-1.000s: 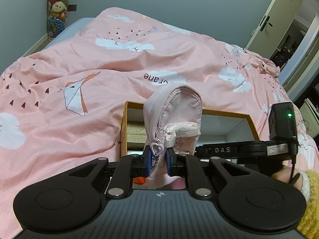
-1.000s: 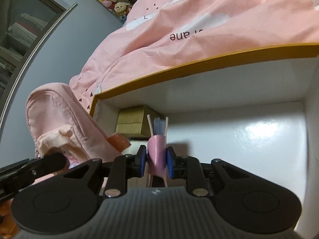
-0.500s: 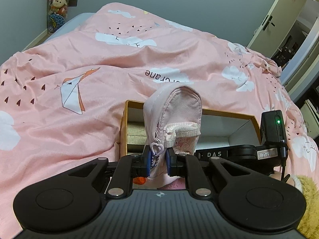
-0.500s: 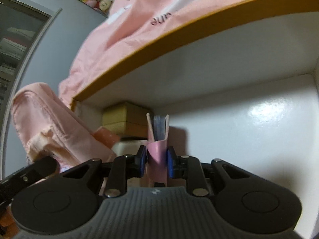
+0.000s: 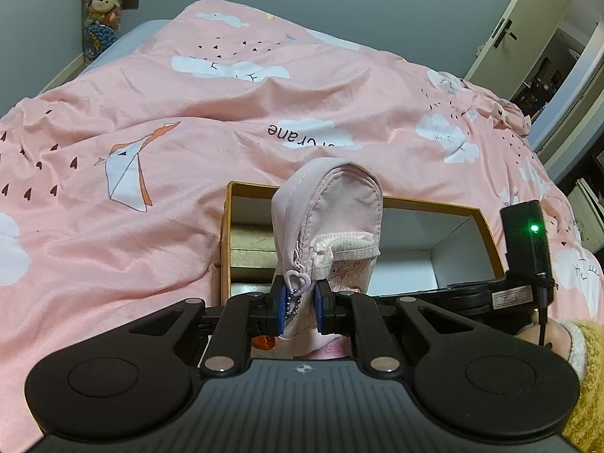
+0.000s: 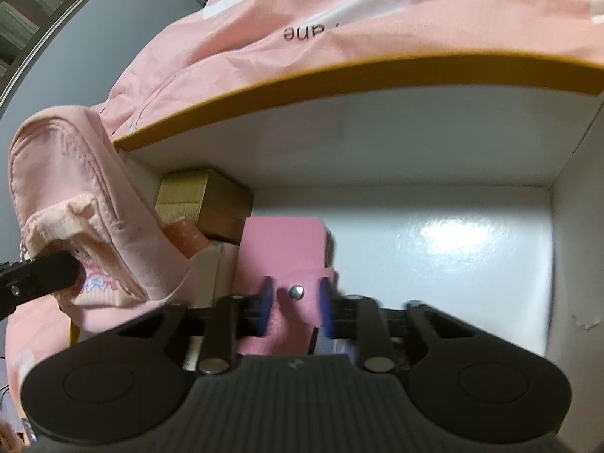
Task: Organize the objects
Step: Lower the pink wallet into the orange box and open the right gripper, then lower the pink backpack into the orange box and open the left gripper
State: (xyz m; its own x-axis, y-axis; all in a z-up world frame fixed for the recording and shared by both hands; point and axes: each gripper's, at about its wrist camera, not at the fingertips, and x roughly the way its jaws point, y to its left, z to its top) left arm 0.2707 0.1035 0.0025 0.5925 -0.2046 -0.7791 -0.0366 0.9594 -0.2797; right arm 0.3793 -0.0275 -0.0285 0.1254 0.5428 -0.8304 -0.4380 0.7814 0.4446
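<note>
Pink cloud-printed bedding (image 5: 211, 120) covered the bed, and an open box (image 5: 430, 201) with a mustard rim and white inside sat on it just ahead of both sets of fingers.

On the left, the left gripper (image 5: 298, 304) was clamped on the lower edge of a pale pink zip pouch (image 5: 332, 207), which stood upright between and above its fingers, over the near-left corner of the box; a heart-shaped zip pull (image 5: 299, 280) hung right between the pads. Beyond the pouch, gold-brown cartons (image 6: 205, 198) were stacked in the far-left end of the box.

On the right, the right gripper (image 6: 294, 307) had its fingers spread apart on either side of a pink snap-closure wallet (image 6: 283, 253), which lay flat on the box floor just right of the cartons; the blur made it hard to tell whether the pads touched it.

The step in hand looked like setting the wallet down inside the box. Next would likely come drawing the right fingers back clear of the wallet, then lowering the pouch into the free white floor to the right without knocking the cartons.
</note>
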